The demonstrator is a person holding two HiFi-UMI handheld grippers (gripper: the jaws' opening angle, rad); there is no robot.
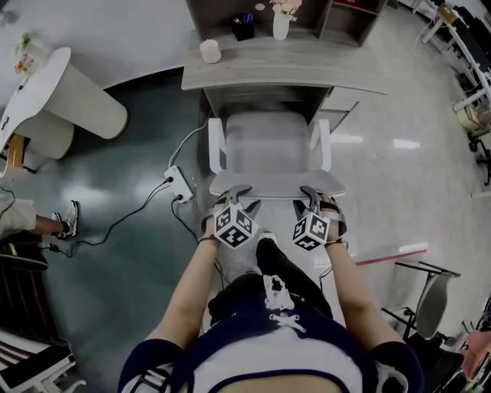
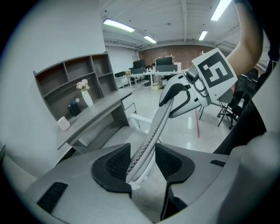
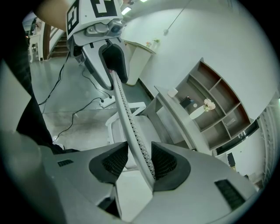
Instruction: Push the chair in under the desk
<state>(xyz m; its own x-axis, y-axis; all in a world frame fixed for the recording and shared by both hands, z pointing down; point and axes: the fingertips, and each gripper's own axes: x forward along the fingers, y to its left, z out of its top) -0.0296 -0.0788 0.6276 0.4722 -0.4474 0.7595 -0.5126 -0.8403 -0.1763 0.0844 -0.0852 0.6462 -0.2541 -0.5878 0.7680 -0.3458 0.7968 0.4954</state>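
Observation:
A white chair (image 1: 268, 150) with two armrests stands facing the grey desk (image 1: 284, 73), its seat front at the desk's edge. Its thin perforated backrest (image 1: 276, 184) is nearest me. My left gripper (image 1: 236, 193) straddles the backrest's top edge at the left, my right gripper (image 1: 311, 195) at the right. In the left gripper view the backrest (image 2: 153, 135) runs between the pads of the left gripper (image 2: 142, 162) with a gap beside it. In the right gripper view the backrest (image 3: 131, 131) leans on one pad of the right gripper (image 3: 139, 159), and the other pad stands off it.
A white power strip (image 1: 178, 183) with cables lies on the floor left of the chair. On the desk stand a white cup (image 1: 209, 51), a dark pen holder (image 1: 243, 27) and a flower vase (image 1: 281, 19). A white pedestal table (image 1: 73, 96) is at left, a folding chair (image 1: 426, 295) at right.

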